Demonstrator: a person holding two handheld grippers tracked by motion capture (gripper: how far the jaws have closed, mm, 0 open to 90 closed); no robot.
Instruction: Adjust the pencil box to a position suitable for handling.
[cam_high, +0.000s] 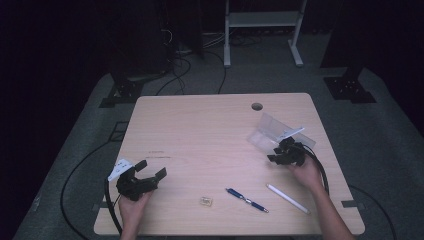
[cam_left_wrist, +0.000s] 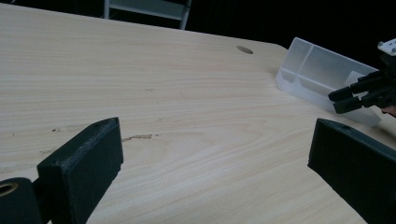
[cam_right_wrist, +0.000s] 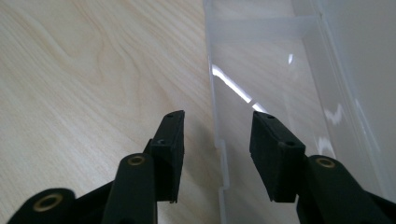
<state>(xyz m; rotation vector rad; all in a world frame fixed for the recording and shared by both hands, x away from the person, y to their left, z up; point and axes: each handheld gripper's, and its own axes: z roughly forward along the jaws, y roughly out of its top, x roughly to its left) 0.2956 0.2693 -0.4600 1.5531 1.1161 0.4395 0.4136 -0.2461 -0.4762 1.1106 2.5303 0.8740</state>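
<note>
So the clear plastic compartment box with its lid open (cam_high: 272, 134) sits near the round cable hole in the light wooden table (cam_high: 200, 130). The right gripper (cam_high: 278, 154) is at the box's near wall, jaws partly apart, one either side of that wall, pads not pressing it. The left gripper (cam_high: 151, 169) is well apart from the box, jaws wide apart with nothing between them.
</note>
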